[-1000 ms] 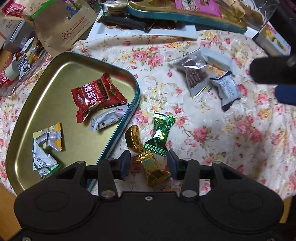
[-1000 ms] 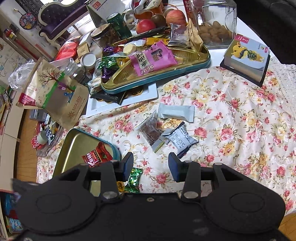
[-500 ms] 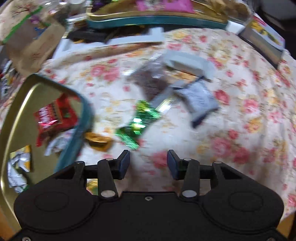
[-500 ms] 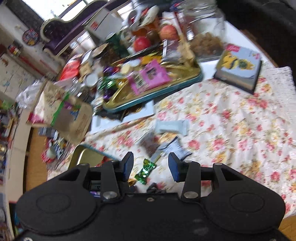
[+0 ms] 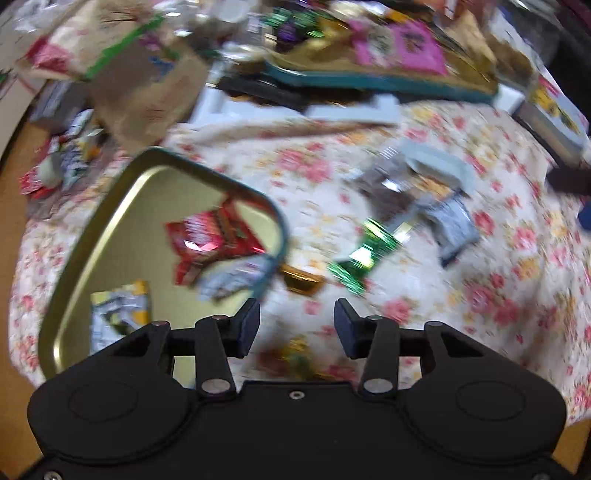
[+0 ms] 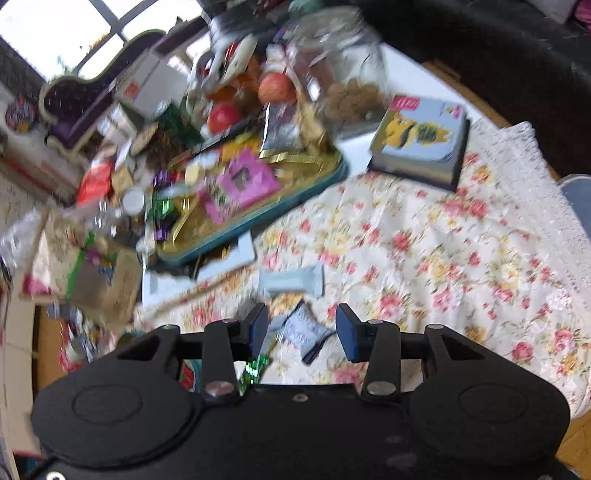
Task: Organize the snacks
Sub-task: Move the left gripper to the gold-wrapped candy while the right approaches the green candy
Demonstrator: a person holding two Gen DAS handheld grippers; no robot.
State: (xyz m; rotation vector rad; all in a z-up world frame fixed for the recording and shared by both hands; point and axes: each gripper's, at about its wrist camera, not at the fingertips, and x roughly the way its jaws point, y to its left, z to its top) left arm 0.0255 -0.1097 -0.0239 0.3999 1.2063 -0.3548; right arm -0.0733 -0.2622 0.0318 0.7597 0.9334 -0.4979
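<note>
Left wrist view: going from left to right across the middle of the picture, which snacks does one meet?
Yellow-and-white packet in the gold metal tray → red foil packet → amber gold-wrapped candy → green foil candy → grey-white dark-edged packet.

Bright window [image 6: 62,33] top left; dark purple sofa [image 6: 85,99] below it; floral tablecloth [image 6: 424,258] over table.

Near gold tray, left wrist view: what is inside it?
The gold tray holds a red packet, a silver wrapper and a yellow-white packet; the left gripper hides its near corner.
</note>
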